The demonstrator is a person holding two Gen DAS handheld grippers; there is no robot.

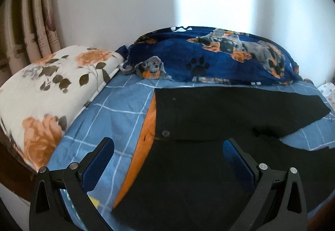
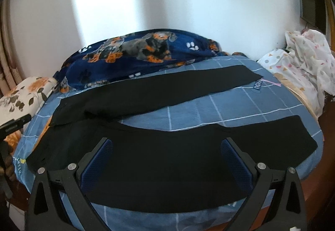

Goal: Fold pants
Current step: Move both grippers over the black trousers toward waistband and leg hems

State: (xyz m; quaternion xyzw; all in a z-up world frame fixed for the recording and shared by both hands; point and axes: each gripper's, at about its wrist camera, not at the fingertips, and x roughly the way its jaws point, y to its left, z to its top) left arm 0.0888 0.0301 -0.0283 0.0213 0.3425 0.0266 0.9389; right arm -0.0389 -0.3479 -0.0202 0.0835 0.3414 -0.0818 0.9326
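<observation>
- A pair of black fabric pants (image 2: 159, 147) is seen spread flat on a bed covered by a blue sheet with a white grid pattern (image 2: 219, 105).
- The two legs are laid apart in a V: the far leg (image 2: 167, 88) runs toward the wall, the near leg (image 2: 261, 134) runs along the front edge of the bed, and a wedge of blue sheet is left bare between them.
- In the left wrist view the waistband end (image 1: 165, 118) is shown with an orange lining (image 1: 144, 147) exposed along its edge and a small dark button (image 1: 165, 132) near the fly.
- The left gripper (image 1: 167, 159) is held above the waist area with its blue-padded fingers (image 1: 98, 164) spread wide; nothing is held between them.
- The right gripper (image 2: 166, 159) is held over the near leg with its fingers (image 2: 236, 162) equally wide and nothing gripped.
- A dark blue blanket printed with dogs and paw marks (image 1: 209, 57) is bunched against the white wall, just behind the far leg.
- A white pillow with orange roses (image 1: 41, 88) is placed at the bed's left end, beside a beige patterned curtain (image 1: 31, 21).
- A crumpled white cloth with small coloured shapes (image 2: 303, 63) is piled at the right end of the bed.
</observation>
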